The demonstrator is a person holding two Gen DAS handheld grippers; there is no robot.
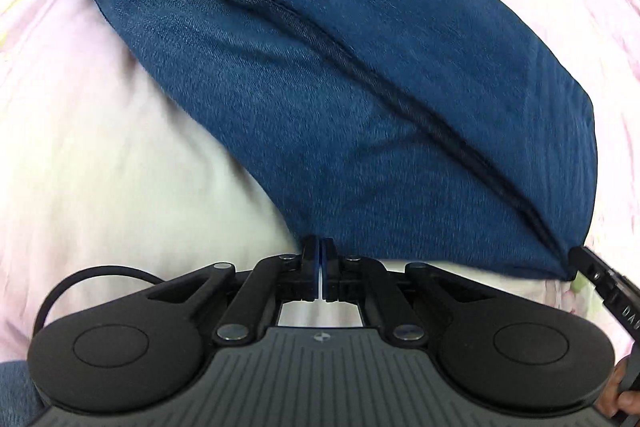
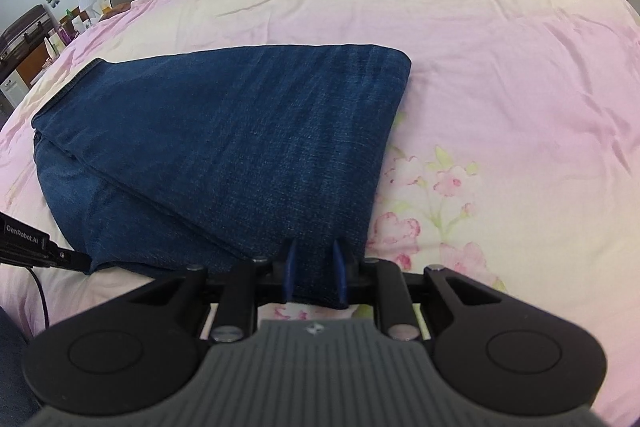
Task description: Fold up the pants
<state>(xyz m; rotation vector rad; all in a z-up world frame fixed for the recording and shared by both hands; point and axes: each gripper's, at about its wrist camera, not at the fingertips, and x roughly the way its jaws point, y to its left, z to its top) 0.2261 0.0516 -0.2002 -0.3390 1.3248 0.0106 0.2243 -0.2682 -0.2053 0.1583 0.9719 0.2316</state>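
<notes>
- The pants lie on the bed, already doubled over into a compact, layered bundle, with one leg hem showing at the far left edge.
- Our left gripper has its fingers pressed together on the near edge of the denim, pinching a corner.
- Our right gripper has its fingers apart, straddling the other near corner of the fabric without squeezing it.
- We judge the folding mostly done; what seems left is one last fold or a tidy release.
</notes>
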